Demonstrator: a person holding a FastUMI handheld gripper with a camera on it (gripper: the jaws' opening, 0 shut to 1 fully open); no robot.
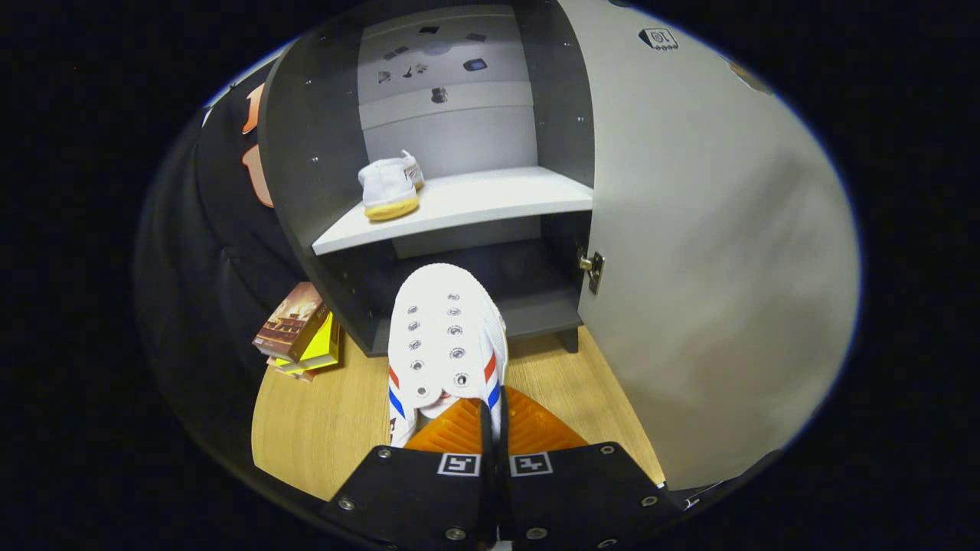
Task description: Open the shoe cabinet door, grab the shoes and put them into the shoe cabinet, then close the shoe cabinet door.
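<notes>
Shoe (448,340), white canvas with red and blue side stripes, is up in the air right now, toe pointing far toward the open shoe cabinet (321,153), hanging just ahead of the gripper (490,425). The fingers are drawn almost together, pinching a thin edge of the shoe's opening near the tongue, so both sides look pressed on fabric. That's a light, soft thing: the upper will flex and the toe may sag, so a pinch on the collar works, though I'd judge it a swing-prone hold. Its mate (390,187) already sits on the left of the pale shelf (490,199), heel toward us. Room beside it on the right looks ample. The cabinet door (712,268) stands swung wide on the right, hinge (592,268) showing. Below is a wooden tabletop (321,428), with a stack of books (298,333) near the cabinet's left foot.
</notes>
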